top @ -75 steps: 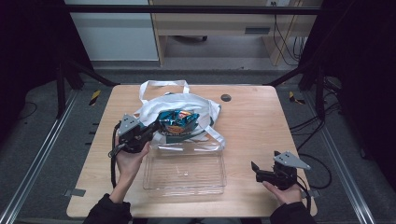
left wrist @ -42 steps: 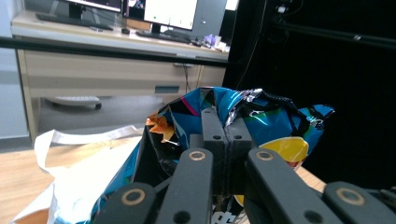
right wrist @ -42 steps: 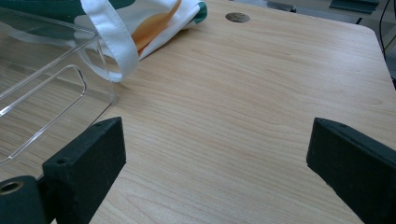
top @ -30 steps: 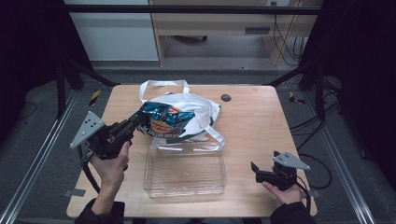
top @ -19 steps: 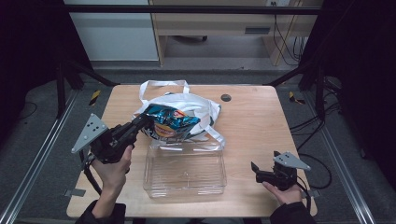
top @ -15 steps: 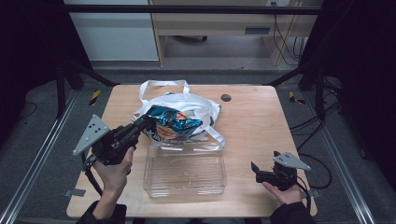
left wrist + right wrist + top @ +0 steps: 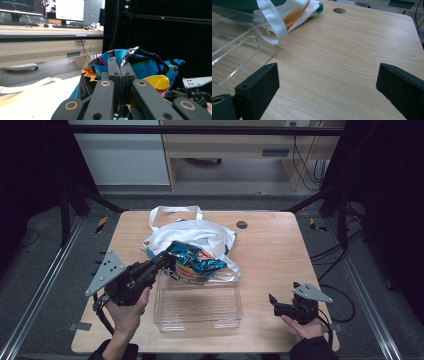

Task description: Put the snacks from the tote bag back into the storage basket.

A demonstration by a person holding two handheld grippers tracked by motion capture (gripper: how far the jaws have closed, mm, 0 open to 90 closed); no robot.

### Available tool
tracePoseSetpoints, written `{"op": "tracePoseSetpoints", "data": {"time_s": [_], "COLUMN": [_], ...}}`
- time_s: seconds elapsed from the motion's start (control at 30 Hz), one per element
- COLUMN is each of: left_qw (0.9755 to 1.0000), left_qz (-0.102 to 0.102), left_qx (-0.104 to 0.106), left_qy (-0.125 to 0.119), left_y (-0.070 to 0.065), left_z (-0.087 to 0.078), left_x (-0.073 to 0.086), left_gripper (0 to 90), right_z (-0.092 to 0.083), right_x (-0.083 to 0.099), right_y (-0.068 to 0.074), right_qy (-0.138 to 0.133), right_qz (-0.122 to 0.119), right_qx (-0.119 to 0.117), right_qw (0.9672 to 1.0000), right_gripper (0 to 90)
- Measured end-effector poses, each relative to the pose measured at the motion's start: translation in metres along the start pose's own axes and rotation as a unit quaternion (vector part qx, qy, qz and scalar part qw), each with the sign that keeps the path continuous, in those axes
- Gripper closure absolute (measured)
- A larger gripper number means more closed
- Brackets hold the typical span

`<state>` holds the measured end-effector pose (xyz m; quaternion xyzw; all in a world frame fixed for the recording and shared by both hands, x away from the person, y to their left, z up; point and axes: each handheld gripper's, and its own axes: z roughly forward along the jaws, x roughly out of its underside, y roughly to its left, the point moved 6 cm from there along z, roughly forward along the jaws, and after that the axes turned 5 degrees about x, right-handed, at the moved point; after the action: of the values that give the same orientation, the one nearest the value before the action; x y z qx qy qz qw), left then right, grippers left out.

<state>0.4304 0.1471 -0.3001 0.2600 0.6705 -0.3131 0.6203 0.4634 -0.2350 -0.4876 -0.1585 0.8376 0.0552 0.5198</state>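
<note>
A blue crinkly snack bag [image 7: 196, 263] hangs above the far edge of a clear plastic bin [image 7: 198, 304], just in front of a white tote bag [image 7: 192, 232]. My left gripper [image 7: 163, 260] is shut on the snack bag's left end; in the left gripper view the closed jaws pinch the foil of the snack bag [image 7: 147, 66]. My right gripper [image 7: 273, 302] rests low at the table's front right, open and holding nothing. In the right gripper view its gripper [image 7: 327, 82] faces bare wood, with the bin's corner [image 7: 242, 47] and the tote's strap [image 7: 272, 22] at left.
The wooden table [image 7: 280, 250] has a small dark round hole [image 7: 242, 224] near its far edge. Metal rails and black frame posts flank the table. A desk with monitors stands behind, seen in the left gripper view.
My left gripper has lifted the snack bag out of the tote and carried it toward me, over the bin's far edge. The right gripper has stayed still.
</note>
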Motion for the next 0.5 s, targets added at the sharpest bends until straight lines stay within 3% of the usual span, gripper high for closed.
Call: {"op": "tracePoseSetpoints", "data": {"time_s": [0.5], "left_qw": [0.999], "left_qz": [-0.004], "left_qx": [0.004], "left_qy": [0.045], "left_y": [-0.01], "left_z": [0.003], "left_x": [0.027], "left_gripper": [89.9], "right_z": [0.0], "right_x": [0.0], "right_y": [0.0], "right_qy": [0.001], "right_qz": [0.001], "right_qx": [0.0], "right_qw": [1.0], "right_gripper": [5.0]}}
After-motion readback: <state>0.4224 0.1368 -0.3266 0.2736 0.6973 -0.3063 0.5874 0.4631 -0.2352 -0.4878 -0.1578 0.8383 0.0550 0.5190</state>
